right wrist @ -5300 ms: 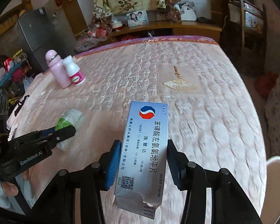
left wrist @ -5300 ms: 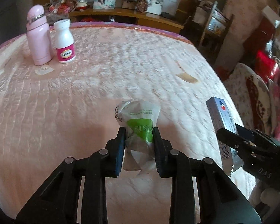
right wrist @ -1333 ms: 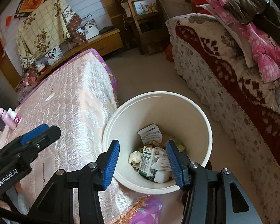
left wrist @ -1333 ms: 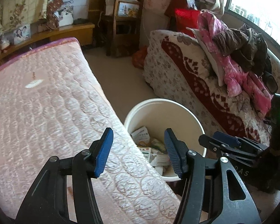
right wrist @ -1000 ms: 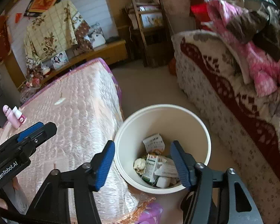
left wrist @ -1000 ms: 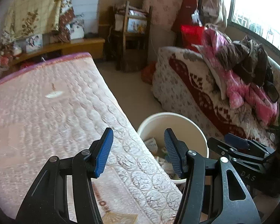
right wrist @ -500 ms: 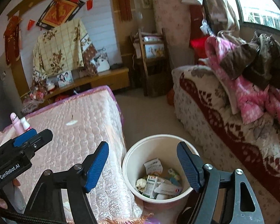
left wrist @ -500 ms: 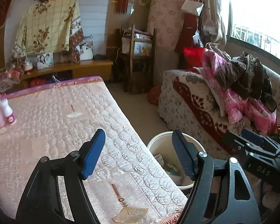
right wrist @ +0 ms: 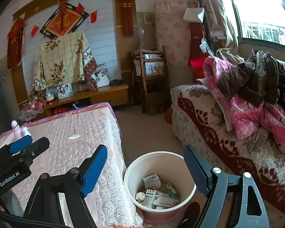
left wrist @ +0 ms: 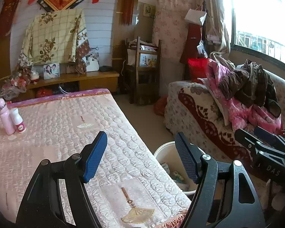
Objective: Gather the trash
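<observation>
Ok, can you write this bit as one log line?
left gripper: open, empty | right gripper: open, empty, jaws just widening | trash bucket: holds packets | step: trash dropped

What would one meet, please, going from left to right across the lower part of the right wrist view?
left gripper → pink quilted table cover → white bin with trash → floral sofa cover

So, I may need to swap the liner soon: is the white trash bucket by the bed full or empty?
Neither: the white trash bucket is partly filled. Crumpled wrappers and small cartons cover its bottom, with most of the inner wall bare above them.
</observation>
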